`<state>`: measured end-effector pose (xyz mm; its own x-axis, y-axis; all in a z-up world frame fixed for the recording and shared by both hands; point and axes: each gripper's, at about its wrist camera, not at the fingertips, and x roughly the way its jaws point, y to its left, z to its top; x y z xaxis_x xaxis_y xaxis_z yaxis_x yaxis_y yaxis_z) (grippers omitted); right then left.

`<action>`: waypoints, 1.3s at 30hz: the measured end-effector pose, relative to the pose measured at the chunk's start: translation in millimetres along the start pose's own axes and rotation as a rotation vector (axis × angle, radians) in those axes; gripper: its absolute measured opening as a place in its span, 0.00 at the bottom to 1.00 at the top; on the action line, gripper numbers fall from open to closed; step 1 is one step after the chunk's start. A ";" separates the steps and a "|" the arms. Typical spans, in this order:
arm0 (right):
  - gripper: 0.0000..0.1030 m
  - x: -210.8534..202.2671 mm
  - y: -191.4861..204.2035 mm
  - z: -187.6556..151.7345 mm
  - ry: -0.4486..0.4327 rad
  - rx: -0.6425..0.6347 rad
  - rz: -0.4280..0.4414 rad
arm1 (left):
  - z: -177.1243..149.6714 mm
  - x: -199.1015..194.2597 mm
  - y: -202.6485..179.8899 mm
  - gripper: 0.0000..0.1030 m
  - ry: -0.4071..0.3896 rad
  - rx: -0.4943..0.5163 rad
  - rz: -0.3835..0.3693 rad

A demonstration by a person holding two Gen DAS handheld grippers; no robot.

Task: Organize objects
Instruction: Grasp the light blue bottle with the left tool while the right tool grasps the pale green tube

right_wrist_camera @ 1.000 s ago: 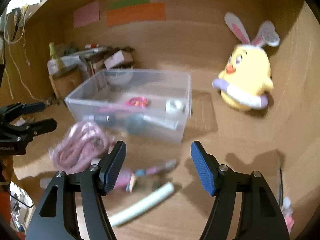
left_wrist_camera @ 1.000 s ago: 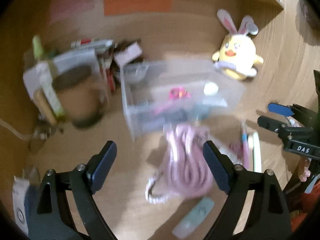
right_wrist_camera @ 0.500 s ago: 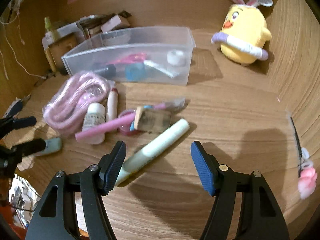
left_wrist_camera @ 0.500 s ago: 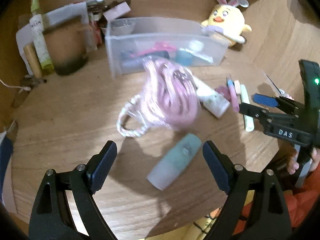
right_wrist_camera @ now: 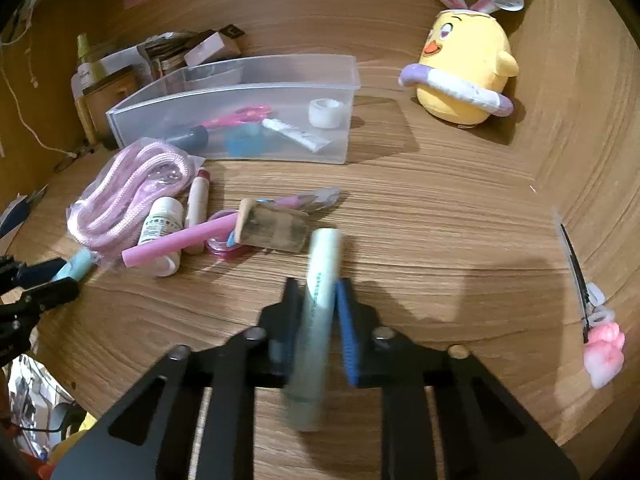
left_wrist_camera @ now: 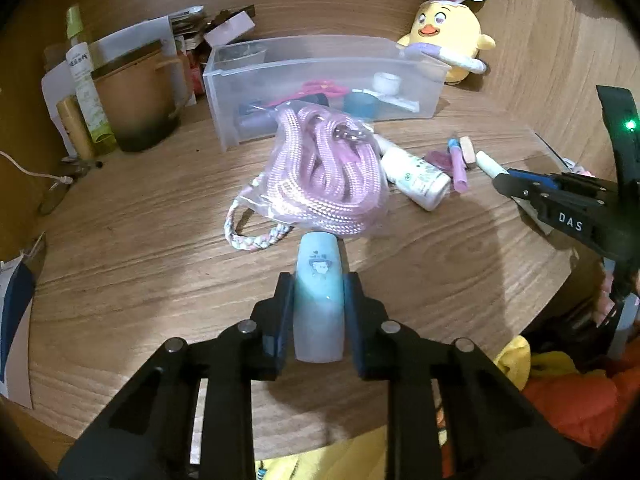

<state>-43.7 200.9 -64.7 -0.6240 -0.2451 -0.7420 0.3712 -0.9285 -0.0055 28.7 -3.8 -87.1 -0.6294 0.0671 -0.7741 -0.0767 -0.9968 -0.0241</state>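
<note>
My left gripper (left_wrist_camera: 319,285) is closing on a pale blue tube (left_wrist_camera: 319,260) that lies on the wooden table, its pads pressing both sides. A bagged pink rope (left_wrist_camera: 324,176) lies just beyond it. My right gripper (right_wrist_camera: 319,292) is shut on a pale green tube (right_wrist_camera: 323,256), blurred and pointing away from me. Past it lie a wooden brush (right_wrist_camera: 272,228), a pink tube (right_wrist_camera: 180,240) and a white bottle (right_wrist_camera: 160,224). A clear bin (right_wrist_camera: 240,88) further back holds pink scissors, a tape roll and other small items.
A yellow plush chick (right_wrist_camera: 464,72) sits at the back right. A brown pot (left_wrist_camera: 136,100), bottles and small boxes crowd the back left. A hair clip with a pink charm (right_wrist_camera: 600,348) lies at the right table edge. A white cable (left_wrist_camera: 32,168) trails on the left.
Both grippers came down toward the table and went from open to shut, the left onto the pale blue tube, the right onto the pale green tube.
</note>
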 end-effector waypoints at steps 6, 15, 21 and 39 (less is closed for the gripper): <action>0.14 -5.8 -10.1 -1.0 -0.017 0.040 0.015 | 2.8 -10.9 2.5 0.24 -0.018 -0.023 -0.009; 0.14 -36.3 -22.5 20.0 -0.116 0.065 0.029 | 26.5 -35.4 20.9 0.24 -0.106 -0.112 -0.051; 0.14 -52.3 -17.9 45.4 -0.202 0.045 0.043 | 57.7 -43.1 26.9 0.24 -0.197 -0.117 -0.051; 0.14 -28.9 3.0 129.4 -0.320 -0.011 0.041 | 163.9 -19.3 50.4 0.24 -0.280 -0.103 -0.080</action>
<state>-113.6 169.1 43.5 -0.7925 -0.3590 -0.4931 0.4066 -0.9135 0.0116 -89.8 -48.0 30.3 -0.8144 0.1413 -0.5628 -0.0653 -0.9861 -0.1530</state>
